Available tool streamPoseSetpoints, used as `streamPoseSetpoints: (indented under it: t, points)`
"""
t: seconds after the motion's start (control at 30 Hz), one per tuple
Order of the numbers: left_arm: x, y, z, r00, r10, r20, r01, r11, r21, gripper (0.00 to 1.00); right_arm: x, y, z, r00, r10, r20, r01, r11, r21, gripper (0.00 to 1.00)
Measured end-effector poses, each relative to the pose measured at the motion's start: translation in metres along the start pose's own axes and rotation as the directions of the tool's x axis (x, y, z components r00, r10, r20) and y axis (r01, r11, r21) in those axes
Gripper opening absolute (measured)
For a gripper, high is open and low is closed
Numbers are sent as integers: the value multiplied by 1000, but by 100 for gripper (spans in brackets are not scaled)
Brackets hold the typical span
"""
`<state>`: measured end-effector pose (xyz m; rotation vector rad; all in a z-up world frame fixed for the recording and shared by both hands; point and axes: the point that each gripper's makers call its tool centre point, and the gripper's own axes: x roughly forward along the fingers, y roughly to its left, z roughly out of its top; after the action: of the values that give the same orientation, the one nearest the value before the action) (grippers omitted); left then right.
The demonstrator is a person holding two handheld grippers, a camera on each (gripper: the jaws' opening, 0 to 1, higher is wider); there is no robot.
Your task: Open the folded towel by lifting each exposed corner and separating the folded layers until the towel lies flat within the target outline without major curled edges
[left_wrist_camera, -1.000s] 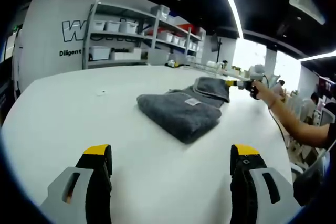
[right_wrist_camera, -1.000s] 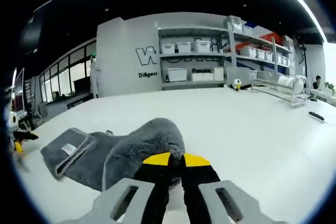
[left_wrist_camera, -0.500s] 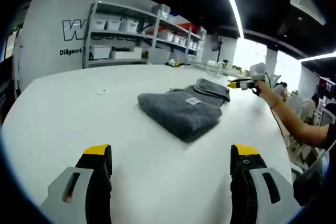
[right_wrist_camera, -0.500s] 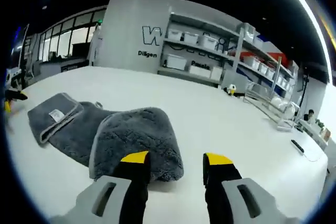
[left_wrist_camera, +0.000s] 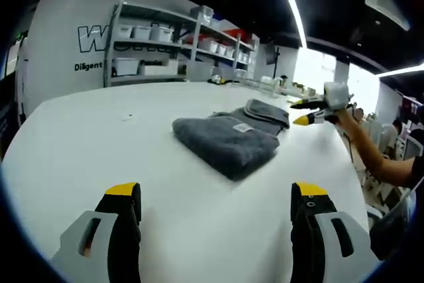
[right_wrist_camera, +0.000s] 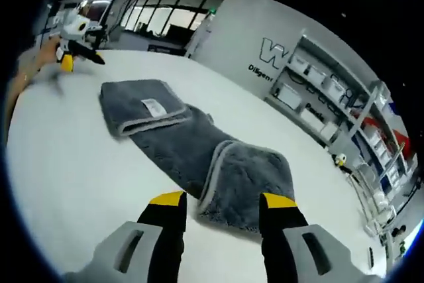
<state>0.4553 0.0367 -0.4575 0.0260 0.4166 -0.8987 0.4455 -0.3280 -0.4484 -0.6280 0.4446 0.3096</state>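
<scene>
Since letting go, right claw spread, raised off towel, left claw spread

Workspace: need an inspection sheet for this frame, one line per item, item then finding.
Surface: white table, bare around the job; no target outline visible.
Job's things: grey towel, partly unfolded, both ends folded over the middle, white label up.
Clutter: small speck on the table, too small to identify.
Grippers: left gripper open, short of the towel; right gripper open, jaws at the near flap's edge, contact unclear.
Cables: nothing seen.
Surroundings: shelves with white bins, lettered wall, windows, ceiling light strips.
</scene>
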Motion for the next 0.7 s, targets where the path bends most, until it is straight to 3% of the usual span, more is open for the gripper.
streamPoseSetpoints:
  t: [0.17, 0.3, 0.53, 0.7]
  points:
    - [0, -3, -1, 1000, -1, -2, 1, 1000, 4, 92, 12, 2, -10, 997, -17, -76, 12, 998, -61, 34]
    - [-1, -3, -1, 1000, -2, 0, 2, 1000, 4, 92, 24, 6, -15, 995, 13, -99, -17, 999, -41, 30]
    - [-1, 3, 4, 1000, -4, 5, 4, 1000, 2, 92, 36, -3, -14, 995, 7, -95, -5, 1000, 20, 19]
    - [-2, 0, 3, 1000, -4, 7, 4, 1000, 4, 92, 44, 3, -19, 992, 35, -123, -30, 999, 40, 18]
